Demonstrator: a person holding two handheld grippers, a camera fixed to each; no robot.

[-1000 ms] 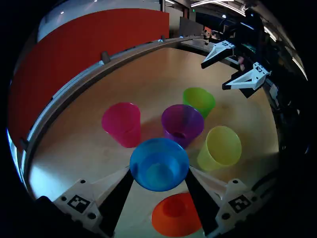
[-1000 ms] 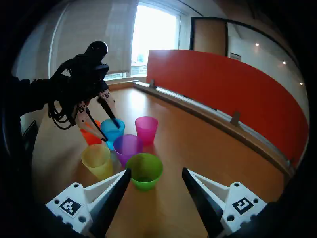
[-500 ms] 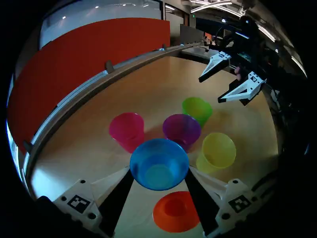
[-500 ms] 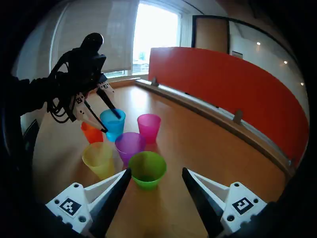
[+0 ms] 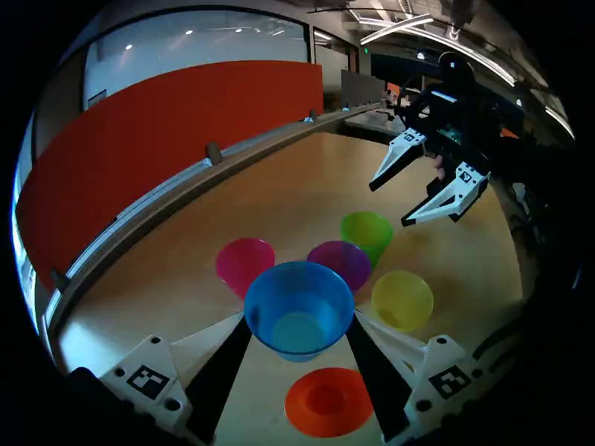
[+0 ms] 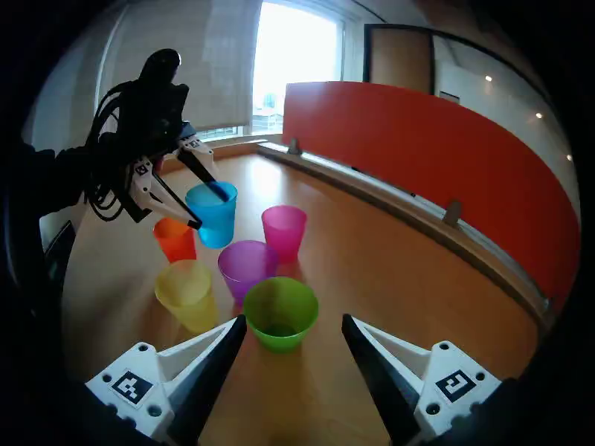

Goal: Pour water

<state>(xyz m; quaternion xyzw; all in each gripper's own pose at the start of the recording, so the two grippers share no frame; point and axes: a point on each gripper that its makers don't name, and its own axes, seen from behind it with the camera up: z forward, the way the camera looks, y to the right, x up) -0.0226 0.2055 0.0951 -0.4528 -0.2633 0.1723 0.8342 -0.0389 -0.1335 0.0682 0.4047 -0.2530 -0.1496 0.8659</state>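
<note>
Left gripper: jaws clamped on blue cup. Right gripper: jaws wide, empty. We'd centre over a receiver, say purple cup, and tilt slowly.

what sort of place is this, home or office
Most likely an office or meeting room: a long wooden table with a red divider panel along its edge, a large window, and strip lights overhead.

The left gripper view, along the left tongs, and the right gripper view, along the right tongs, face each other closely across the counter's shared cups.
</note>
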